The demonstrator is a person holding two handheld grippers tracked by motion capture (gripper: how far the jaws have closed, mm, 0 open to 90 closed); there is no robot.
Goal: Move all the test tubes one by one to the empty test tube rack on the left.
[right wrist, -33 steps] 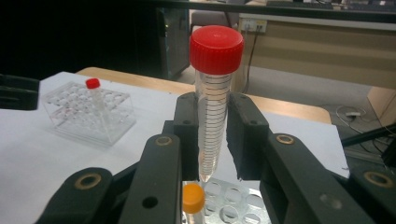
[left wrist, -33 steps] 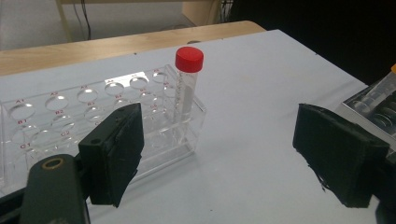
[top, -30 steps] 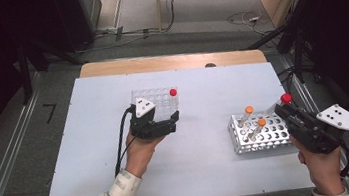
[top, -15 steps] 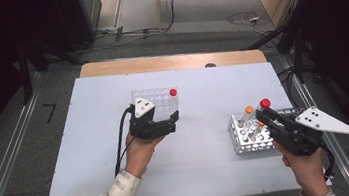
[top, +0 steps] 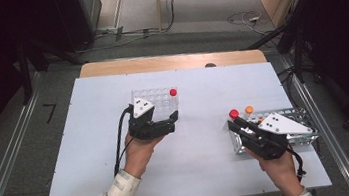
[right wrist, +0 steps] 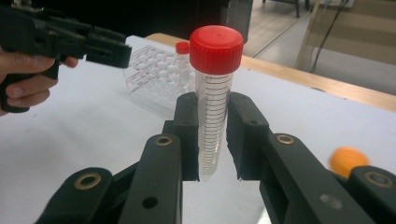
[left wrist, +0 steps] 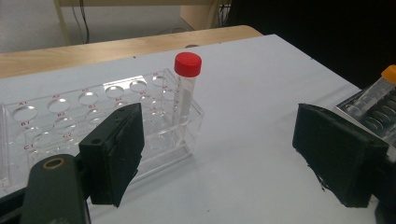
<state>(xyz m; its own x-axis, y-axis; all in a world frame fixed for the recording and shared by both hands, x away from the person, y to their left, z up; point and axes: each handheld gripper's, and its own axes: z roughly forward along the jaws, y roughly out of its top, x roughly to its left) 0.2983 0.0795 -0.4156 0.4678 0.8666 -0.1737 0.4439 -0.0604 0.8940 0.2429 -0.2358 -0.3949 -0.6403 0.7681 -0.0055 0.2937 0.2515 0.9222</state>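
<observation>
Right gripper (right wrist: 212, 140): red-capped tube (right wrist: 214, 88) clamped upright between pads, carried left since a second ago, off metal rack (top: 297, 128) toward clear rack (top: 155, 100), probably for insertion there. Left gripper (left wrist: 233, 158): jaws wide, nothing held, parked beside clear rack.

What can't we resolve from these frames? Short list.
- Metal rack: in the high view the right gripper and its grey plate cover most of it, so its tube count is unreadable.
- Clear rack: cut off at the left edge of the left gripper view; the left gripper hides its near row.
- Orange cap: blurred in the right gripper view; its tube is hidden behind a jaw.
- Red-capped tube: graduation figures too small to read.
</observation>
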